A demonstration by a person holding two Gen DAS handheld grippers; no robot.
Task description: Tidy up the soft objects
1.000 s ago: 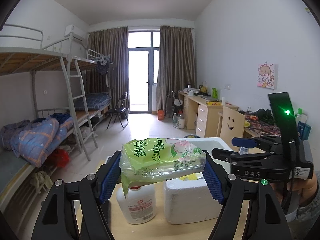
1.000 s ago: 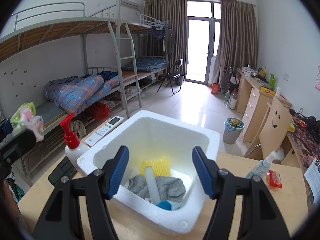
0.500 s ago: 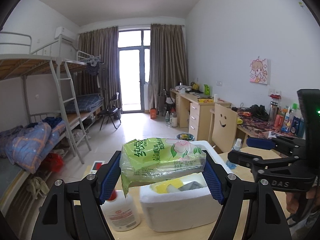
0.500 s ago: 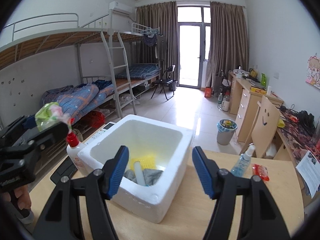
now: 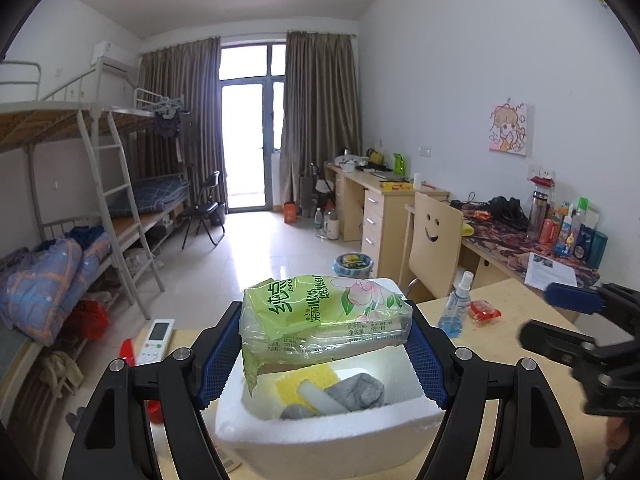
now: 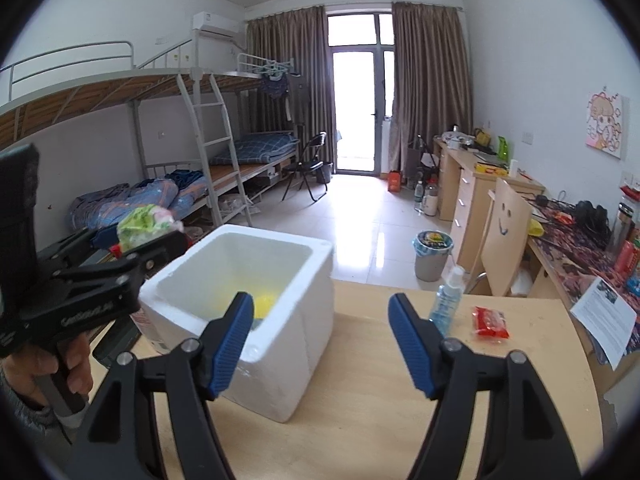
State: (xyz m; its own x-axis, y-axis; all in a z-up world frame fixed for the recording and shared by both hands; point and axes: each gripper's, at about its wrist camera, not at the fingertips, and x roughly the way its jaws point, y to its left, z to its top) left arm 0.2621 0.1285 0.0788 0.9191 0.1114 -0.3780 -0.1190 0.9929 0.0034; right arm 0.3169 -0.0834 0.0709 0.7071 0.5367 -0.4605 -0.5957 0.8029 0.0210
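Over the foam box (image 5: 328,428), left tool (image 5: 326,350) clamping tissue pack (image 5: 320,316), grey cloth (image 5: 356,390) only there, right tool (image 6: 321,338) agape.

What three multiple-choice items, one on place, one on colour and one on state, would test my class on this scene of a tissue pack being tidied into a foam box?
1. Where is the tissue pack?
A. Lying on the table
B. Held above the foam box
C. On the bunk bed

2. What colour is the small packet beside the spray bottle?
A. Red
B. Green
C. White

3. How do the right tongs stand?
A. Shut on the spray bottle
B. Shut on a cloth
C. Open, holding nothing

Answers: 1 B, the left tongs clamp it over the box opening; 2 A, its wrapper is red; 3 C, the pads stand wide apart.
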